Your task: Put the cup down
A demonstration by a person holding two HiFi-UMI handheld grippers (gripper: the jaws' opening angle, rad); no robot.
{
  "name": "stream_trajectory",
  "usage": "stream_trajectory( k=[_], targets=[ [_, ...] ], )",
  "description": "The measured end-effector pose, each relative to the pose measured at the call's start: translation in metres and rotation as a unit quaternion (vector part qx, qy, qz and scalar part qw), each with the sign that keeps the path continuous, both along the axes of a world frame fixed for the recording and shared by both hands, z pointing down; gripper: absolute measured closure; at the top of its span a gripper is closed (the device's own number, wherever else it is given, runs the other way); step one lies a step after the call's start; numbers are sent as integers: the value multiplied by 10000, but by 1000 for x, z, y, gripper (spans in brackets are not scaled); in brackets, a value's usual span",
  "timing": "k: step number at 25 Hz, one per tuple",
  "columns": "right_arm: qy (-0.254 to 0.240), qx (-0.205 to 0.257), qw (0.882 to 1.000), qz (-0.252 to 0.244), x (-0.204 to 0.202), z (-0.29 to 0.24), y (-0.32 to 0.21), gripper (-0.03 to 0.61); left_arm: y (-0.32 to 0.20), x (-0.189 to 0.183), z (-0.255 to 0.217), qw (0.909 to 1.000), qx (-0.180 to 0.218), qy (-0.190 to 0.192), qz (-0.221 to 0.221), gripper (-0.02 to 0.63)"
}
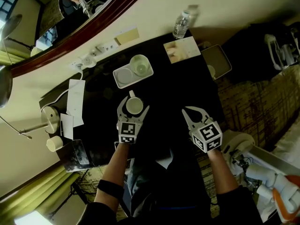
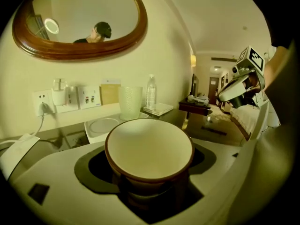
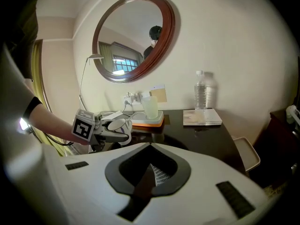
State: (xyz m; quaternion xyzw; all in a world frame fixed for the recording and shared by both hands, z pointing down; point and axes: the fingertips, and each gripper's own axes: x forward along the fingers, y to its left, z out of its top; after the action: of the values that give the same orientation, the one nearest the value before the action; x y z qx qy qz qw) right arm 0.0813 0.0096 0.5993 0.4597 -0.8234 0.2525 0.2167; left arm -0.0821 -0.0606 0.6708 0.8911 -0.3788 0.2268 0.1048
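A white cup [image 1: 134,106] with a brown rim stands between the jaws of my left gripper [image 1: 135,102], over the left-middle of the dark table [image 1: 168,88]. In the left gripper view the cup [image 2: 149,149] fills the gap between the jaws, its empty mouth facing up, and both jaws lie against its sides. The right gripper view shows the same cup [image 3: 114,124] in the left gripper, low over the tabletop; whether it touches the table I cannot tell. My right gripper [image 1: 188,110] hovers to the right, shut with nothing in it, its tips meeting [image 3: 151,148].
A white tray [image 1: 123,78] with a pale tumbler [image 1: 139,64] sits beyond the cup. Farther back are a water bottle [image 1: 182,25] and a booklet [image 1: 182,49]. Papers [image 1: 75,95], a lamp base [image 1: 49,116] and wall sockets line the left. A small side tray [image 1: 216,62] stands at the table's right edge.
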Motion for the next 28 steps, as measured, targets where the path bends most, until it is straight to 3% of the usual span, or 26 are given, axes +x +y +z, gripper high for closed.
stream_trajectory(
  k=[5,10,16,21,28],
  targets=[
    [-61,52,9999,-129,-11,0,-3,571,-9,-2,-15,9999,119,53,-60,209],
    [-288,117,9983,-487,-41,-15,-10,572,-29,-8,-51,9991,112,167,-386,209],
    [-573,173,9921,-1105,-89,-35,-19,571,-63,-16,-80,9987,366,118,-350,209],
    [-583,249,9851,-1600,-123,-45,-28,571,-98,-26,-77,9974,720,-65,-36,209],
    [-771,333,9769,-1967,-154,-50,-39,571,-134,-29,-70,9983,584,-5,-15,209]
  ],
)
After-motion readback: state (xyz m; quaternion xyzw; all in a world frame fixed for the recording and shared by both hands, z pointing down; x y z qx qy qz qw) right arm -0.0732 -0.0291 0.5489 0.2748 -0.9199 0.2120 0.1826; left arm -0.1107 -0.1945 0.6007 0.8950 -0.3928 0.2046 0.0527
